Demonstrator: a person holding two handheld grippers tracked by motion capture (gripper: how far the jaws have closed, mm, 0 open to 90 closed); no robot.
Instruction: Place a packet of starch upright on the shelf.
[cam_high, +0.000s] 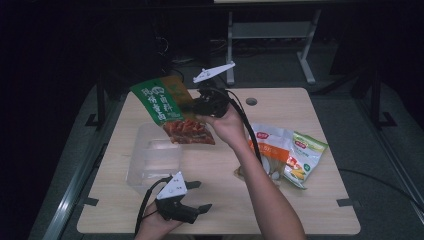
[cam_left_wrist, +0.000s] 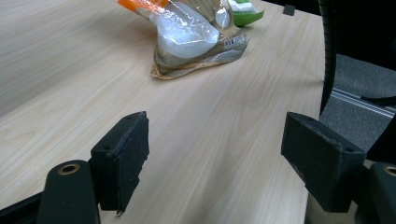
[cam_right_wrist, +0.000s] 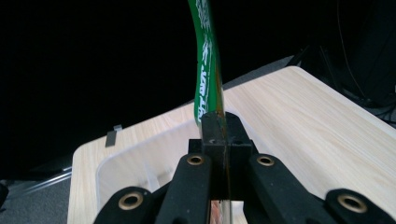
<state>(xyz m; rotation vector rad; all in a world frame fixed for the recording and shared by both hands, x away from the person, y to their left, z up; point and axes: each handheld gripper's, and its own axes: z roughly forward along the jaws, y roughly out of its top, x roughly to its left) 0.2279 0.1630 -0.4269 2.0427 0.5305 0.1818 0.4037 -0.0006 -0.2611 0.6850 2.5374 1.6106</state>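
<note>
Right gripper clamps the green snack packet by its edge, holding it in the air above the clear plastic bin at nine o'clock. Left gripper waits wide, empty. Best lowered slowly, packet centred over the bin.

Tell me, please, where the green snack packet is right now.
The green snack packet hangs in the air, clamped in the right gripper, above the clear plastic container at the table's left half in the high view.
</note>
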